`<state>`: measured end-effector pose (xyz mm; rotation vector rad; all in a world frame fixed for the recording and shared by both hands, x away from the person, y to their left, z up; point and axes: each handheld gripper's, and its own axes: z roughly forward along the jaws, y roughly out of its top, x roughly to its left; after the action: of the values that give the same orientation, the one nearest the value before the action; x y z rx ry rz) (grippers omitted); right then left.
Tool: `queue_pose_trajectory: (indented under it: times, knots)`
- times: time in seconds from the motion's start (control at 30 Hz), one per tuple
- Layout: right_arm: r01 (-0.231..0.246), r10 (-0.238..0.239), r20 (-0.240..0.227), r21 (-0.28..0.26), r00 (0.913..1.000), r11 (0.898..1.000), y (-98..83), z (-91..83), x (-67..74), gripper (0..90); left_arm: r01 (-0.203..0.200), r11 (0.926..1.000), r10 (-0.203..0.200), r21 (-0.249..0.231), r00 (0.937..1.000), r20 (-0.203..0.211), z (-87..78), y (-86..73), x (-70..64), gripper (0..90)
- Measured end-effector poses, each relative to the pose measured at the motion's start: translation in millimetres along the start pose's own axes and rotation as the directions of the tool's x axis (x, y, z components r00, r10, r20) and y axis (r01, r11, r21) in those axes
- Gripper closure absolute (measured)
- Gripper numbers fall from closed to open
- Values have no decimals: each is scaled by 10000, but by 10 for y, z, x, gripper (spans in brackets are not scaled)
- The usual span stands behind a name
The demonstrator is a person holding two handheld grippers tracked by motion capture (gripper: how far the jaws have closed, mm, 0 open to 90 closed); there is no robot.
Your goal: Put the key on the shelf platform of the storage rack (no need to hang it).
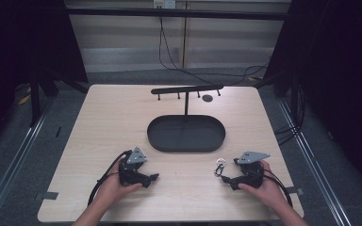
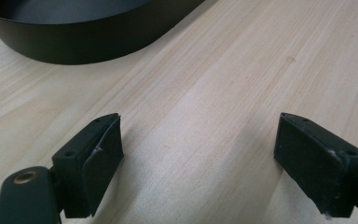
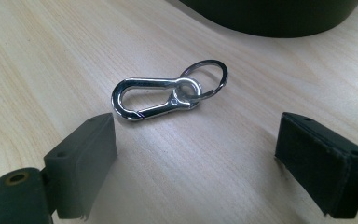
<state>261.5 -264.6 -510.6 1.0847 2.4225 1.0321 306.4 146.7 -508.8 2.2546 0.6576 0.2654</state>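
Both grippers, left [image 1: 152,178] & right [image 1: 225,179], spread wide w/ carabiner [image 3: 154,97] just ahead of right.

Centre of frame: black oval metal tray [image 1: 186,134] on pale wooden table [image 1: 108,117].
Upper centre: black T-shaped hook rack [image 1: 187,89], behind tray.
Lower right: silver metal carabiner clip with ring [image 1: 220,167], before tray, just left of right gripper [image 1: 226,179].
Lower left: left gripper [image 1: 152,178].
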Motion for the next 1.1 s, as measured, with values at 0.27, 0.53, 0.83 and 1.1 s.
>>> queue_pose_trajectory:
  times: [0.27, 0.53, 0.83, 1.1]
  knots:
    - [-474, 441, 418, 827, 9982, 9954, 106, -1, 31, 155, -6, 10000, 6, 5, 10000, 11, 0, 0, 0, 149]
    - [-576, 523, 309, 2114, 9982, 9757, 262, -24, 61, 261, 6, 10000, -6, 20, 10000, 5, -1, 0, -1, 149]
    - [-1115, 1132, 140, 3291, 9935, 9377, 520, -6, 52, 318, -6, 10000, 6, 6, 10000, -1, 0, 0, 0, 149]
    - [-1045, 1140, -36, 3703, 9935, 9230, 666, 129, 164, 321, 1, 10000, -1, 18, 10000, 4, -1, 0, 0, 149]
